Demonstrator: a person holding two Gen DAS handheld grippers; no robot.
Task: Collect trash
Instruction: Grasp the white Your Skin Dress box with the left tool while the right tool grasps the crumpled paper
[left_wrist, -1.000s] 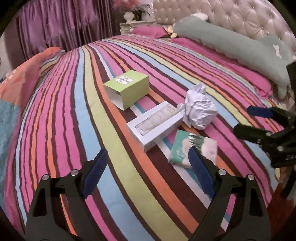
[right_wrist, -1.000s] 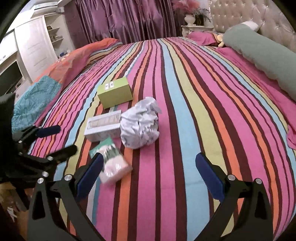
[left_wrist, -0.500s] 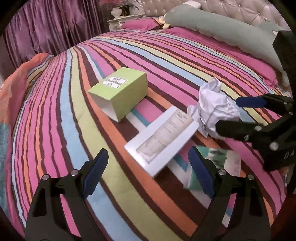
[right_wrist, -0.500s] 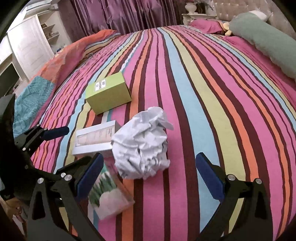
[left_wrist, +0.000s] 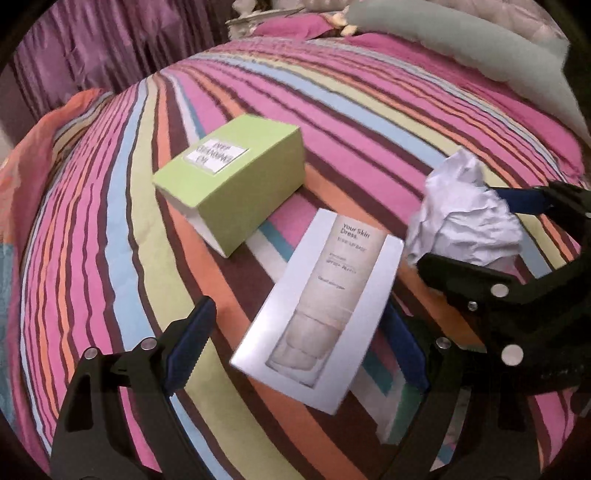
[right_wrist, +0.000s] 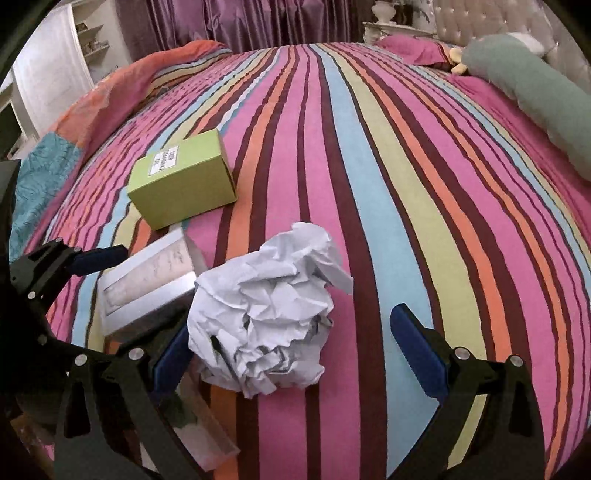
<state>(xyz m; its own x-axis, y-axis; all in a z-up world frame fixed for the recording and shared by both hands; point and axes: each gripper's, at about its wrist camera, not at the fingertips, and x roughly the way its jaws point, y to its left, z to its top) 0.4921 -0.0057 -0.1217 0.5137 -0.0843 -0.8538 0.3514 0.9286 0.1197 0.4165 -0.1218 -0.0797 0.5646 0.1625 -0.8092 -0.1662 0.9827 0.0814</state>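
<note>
Moved closer and lower over the trash on the striped bedspread, both grippers.
Crumpled paper ball between the wide-open jaws of right gripper, untouched; white carton between the wide-open jaws of left gripper, nothing gripped. Green box just beyond the carton, towards mid-bed; green-and-white packet at the near edge, partly hidden. Grey-green bolster well apart by the headboard.

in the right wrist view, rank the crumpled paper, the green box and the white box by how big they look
1. crumpled paper, largest, though nearest the camera
2. green box and white box: too alike to rank, and the white one is partly hidden
</note>
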